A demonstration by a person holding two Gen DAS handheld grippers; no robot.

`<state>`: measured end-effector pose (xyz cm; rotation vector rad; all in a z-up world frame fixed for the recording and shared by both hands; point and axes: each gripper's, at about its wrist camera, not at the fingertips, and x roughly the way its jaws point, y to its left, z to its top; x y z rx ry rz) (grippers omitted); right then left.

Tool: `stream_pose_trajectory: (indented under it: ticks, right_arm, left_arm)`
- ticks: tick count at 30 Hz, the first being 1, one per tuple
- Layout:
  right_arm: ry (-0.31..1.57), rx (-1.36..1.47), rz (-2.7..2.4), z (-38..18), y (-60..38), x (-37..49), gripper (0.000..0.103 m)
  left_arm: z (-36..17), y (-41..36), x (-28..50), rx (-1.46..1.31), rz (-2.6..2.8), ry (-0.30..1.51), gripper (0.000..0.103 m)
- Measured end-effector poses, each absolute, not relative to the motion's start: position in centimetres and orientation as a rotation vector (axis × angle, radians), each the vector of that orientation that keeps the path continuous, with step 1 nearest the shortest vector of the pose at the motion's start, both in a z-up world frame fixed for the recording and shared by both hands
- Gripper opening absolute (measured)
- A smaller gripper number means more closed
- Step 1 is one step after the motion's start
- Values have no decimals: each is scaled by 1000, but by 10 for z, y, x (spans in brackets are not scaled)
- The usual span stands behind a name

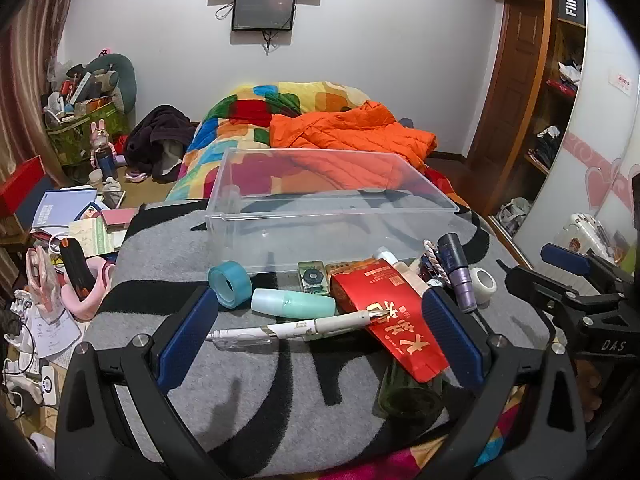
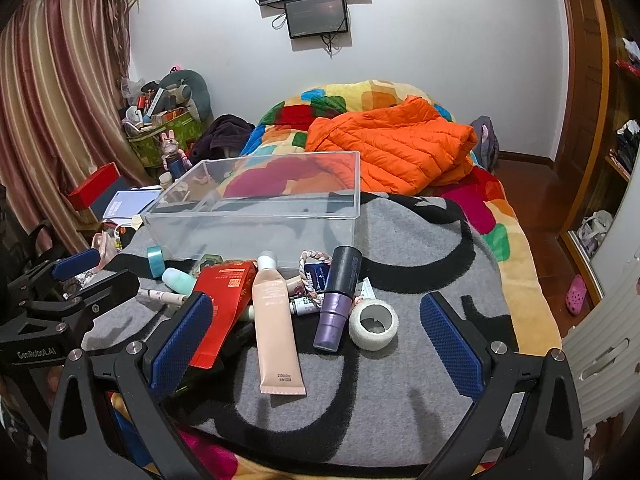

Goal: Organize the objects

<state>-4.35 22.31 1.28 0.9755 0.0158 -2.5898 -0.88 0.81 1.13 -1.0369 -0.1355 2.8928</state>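
Currently both grippers, left gripper and right gripper, wide, empty; clear plastic bin transparent, rectangular, upright on grey blanket.

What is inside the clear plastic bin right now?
Nothing shows inside the clear plastic bin; the grey blanket shows through its floor. All the items, such as the pink tube and tape roll, lie outside, in front of it.

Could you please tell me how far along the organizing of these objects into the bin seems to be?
Nothing looks done yet: the clear plastic bin is empty. Nothing is in hand either; the left gripper and right gripper are both open and hold nothing. Everything is left: the blue tape roll, mint bottle, pen, red box, beige tube, purple bottle and white tape roll lie on the grey blanket.
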Motion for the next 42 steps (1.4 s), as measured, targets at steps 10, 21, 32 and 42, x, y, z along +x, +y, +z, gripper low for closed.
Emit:
stream_pose_trajectory:
  ticks: [10,21,32,42]
  right_arm:
    - [11,983,-2584,11,223,-45,103]
    - [13,979,-2579,11,220,-44,103]
    - [14,990,-2575,10,219,-45,103]
    - [5,1017,-2575,0,225,-54,103]
  left_arm:
    - [13,9,-6,-1028,2895,-134,103]
    - [15,8,-3,-1026,2893,-138,103]
    - [17,9,-1,-1034,2881,-146,103]
    - [17,6,-5,-1021,2908,-166,103]
